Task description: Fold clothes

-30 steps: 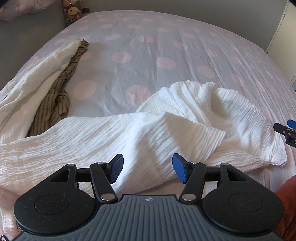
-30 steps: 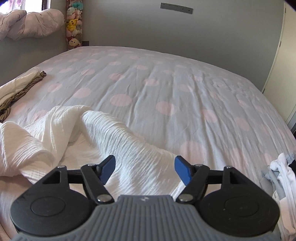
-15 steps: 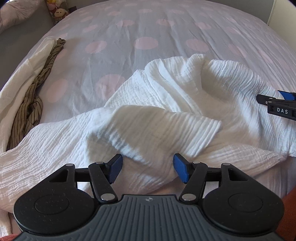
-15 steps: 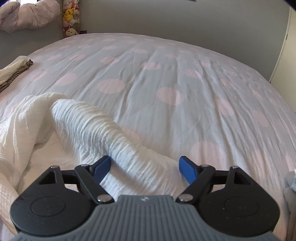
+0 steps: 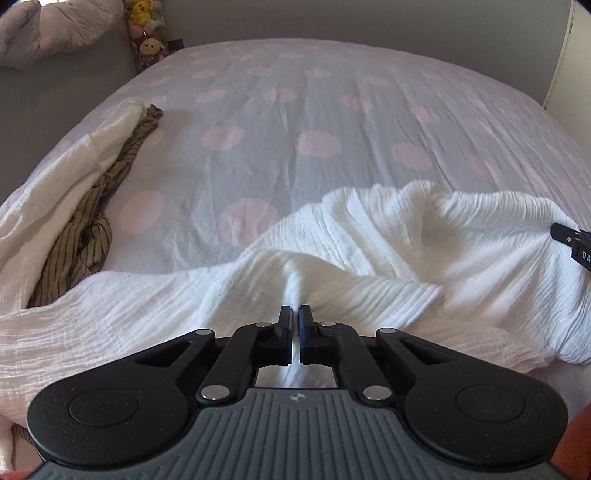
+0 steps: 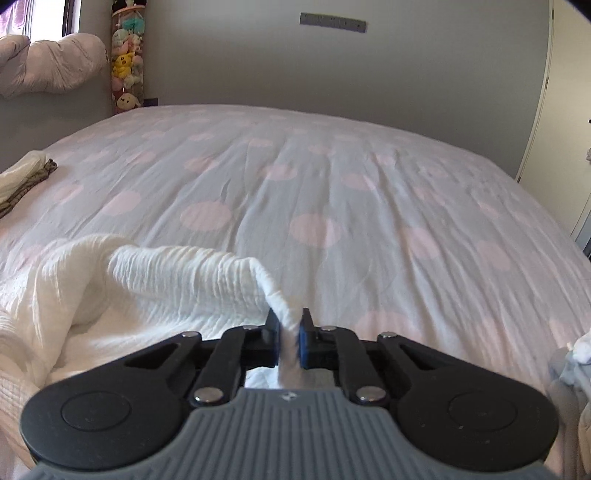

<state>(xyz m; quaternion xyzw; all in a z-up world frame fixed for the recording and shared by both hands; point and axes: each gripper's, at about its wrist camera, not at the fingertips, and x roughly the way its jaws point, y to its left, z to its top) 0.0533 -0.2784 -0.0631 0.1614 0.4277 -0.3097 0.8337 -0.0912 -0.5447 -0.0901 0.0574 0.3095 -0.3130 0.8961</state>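
Left wrist view: the left claw (image 5: 294,314) has just been closed on a pinch of the white crinkled garment (image 5: 388,251), which lies crumpled on the near part of the bed (image 5: 332,110).
Right wrist view: the right claw (image 6: 289,322) has just been clamped on a bunched fold of the same garment.
Cut off: the right claw is seen at the left view's edge, lettering "DA" truncated.
Only left view: a striped brown cloth (image 5: 81,240) is seen almost in full.
Only right view: a wall plate (image 6: 332,23).

a crinkled white garment (image 5: 369,258) lies rumpled across the near edge of the polka-dot bed (image 5: 295,110).
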